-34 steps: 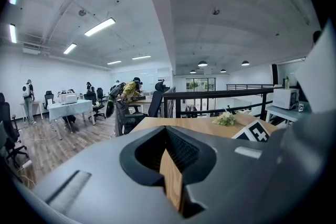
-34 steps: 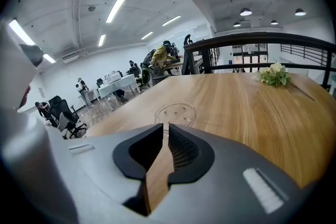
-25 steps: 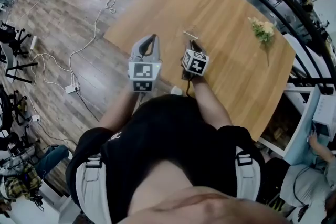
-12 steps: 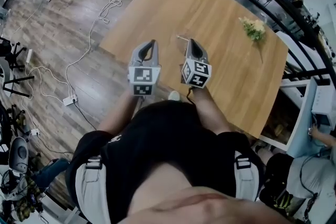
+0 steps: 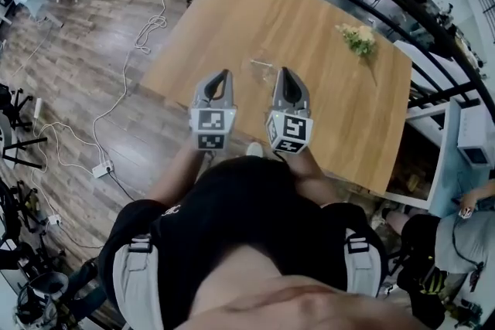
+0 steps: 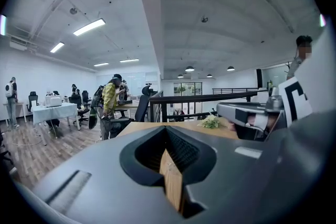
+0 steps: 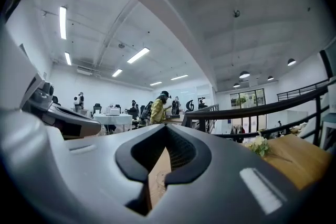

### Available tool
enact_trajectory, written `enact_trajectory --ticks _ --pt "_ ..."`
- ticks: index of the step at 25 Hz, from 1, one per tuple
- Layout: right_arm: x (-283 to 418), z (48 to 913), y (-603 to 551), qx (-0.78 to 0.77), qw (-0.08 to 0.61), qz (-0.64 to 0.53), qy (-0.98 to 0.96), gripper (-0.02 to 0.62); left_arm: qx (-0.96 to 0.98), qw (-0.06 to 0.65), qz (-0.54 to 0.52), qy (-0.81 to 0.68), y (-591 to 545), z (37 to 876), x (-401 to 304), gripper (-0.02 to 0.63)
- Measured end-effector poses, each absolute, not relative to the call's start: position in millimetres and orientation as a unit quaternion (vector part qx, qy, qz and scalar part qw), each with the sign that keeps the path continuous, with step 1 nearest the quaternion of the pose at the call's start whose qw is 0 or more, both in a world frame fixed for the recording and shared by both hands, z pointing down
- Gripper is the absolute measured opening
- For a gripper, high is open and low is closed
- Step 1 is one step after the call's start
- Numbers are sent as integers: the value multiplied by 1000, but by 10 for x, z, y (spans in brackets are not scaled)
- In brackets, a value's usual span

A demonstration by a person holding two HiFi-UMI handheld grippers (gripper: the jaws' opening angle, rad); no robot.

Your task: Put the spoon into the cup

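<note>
While both claws hover above the near edge of the desk [image 5: 232, 4], each is pressed almost together and pinches nothing. The left claw [image 5: 223, 78] and the right claw [image 5: 284, 75] each show only a thin slit of wood between the jaws in their own views. A thin pale thing, apparently the spoon [image 5: 261, 62], lies on the desk just ahead of the tips, between the two claws and touching neither. A small bunch of flowers [image 5: 358, 38] lies well off to the right.
</note>
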State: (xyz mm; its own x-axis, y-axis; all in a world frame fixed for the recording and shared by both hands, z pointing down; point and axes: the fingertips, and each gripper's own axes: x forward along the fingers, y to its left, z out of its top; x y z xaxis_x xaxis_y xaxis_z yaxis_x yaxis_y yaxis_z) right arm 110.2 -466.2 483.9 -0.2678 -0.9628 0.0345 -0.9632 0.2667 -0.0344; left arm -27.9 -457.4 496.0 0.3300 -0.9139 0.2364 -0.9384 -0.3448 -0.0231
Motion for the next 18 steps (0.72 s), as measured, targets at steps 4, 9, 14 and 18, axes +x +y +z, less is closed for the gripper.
enact_trajectory --ticks 4,9,14,18 --pt "1154 4954 -4522 614 10 40 -788 -3 820 58 101 -560 -4514 4954 -257 12" --pt "1148 4960 -4430 618 8 45 -785 -3 826 55 95 -554 -4452 4915 -244 12" --pt "1139 4963 -4380 619 5 48 -784 -2 828 58 97 -550 -4394 4929 -255 12" --pt "1112 4974 -4379 619 8 52 -784 -2 829 61 97 -547 -4404 4931 -275 12"
